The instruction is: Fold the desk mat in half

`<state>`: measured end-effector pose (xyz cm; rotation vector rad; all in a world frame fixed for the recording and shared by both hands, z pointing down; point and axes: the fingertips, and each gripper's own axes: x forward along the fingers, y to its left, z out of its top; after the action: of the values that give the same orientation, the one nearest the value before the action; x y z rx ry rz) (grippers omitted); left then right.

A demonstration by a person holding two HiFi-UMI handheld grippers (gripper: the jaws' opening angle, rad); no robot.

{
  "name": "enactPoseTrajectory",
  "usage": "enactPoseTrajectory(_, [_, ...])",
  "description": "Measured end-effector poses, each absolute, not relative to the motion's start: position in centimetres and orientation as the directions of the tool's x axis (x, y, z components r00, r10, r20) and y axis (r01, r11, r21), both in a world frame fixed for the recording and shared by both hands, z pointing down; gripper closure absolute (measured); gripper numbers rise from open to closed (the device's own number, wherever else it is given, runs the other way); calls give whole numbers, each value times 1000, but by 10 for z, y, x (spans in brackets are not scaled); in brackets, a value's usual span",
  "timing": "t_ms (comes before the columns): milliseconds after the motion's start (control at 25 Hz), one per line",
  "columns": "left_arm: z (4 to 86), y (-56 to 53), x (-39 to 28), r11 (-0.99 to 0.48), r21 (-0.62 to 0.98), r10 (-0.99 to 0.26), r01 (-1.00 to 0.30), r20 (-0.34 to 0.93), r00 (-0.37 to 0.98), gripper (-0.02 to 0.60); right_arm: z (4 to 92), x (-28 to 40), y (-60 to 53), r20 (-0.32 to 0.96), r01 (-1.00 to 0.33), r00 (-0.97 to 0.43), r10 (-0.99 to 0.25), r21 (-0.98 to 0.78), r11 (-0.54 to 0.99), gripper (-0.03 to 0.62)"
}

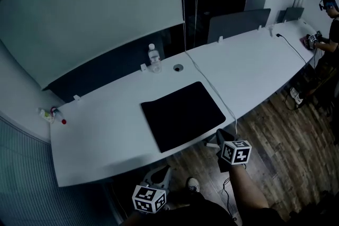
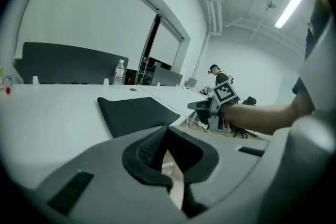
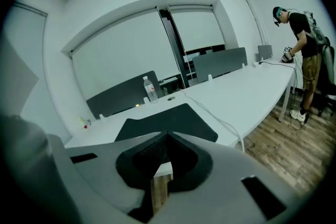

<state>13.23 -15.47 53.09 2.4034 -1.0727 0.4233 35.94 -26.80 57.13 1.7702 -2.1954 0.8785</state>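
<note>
Down on the long white desk (image 1: 106,135), the black desk mat (image 1: 183,115) lies flat and unfolded, a single dark rectangle with rounded corners set at a slant, its nearest corner reaching the desk's front edge. No crease or lifted edge shows in any view. Both tools hang off the desk over the wooden floor (image 1: 286,135), apart from the mat: the left gripper (image 2: 167,125) has its jaws clenched together on nothing, and the right gripper (image 3: 167,131) is likewise closed and empty. One white cable (image 1: 212,87) crosses the desk just beside the mat's right edge; whether it touches the mat cannot be told. Behind the mat stand one water bottle (image 1: 154,58) and one round grommet hole (image 1: 178,68). A few small items (image 1: 50,114) at the desk's left end are too small to name, though one is red. In the head view the left gripper is largely cut off by the bottom edge, leaving mostly its marker cube in sight; two such cubes show in all. A second person (image 1: 328,34) stands at the desk's far right end, partly cropped by the frame.
</note>
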Motion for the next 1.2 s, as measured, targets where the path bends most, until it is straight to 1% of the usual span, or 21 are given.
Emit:
enactPoseTrajectory(200, [521,-140,90,-588,287,-620,-756,440,649,575,548,302,-233,445,-916,-318,-837,-371,151,569])
enactPoseTrajectory(560, [514,-108,39,-605,313,-603,-732,420,678,575,531,222,-161,432,-915,-339,-836,-360,184,571])
enactPoseTrajectory(960, [518,-68,8,-628,358,-559,-691,409,721,575,513,151,-92,383,-910,-354,-853,-352,219,570])
enactPoseTrajectory(1200, [519,-43,-3,-657,370,-522,-657,406,751,575,514,110,-47,387,-911,-358,-850,-345,227,571])
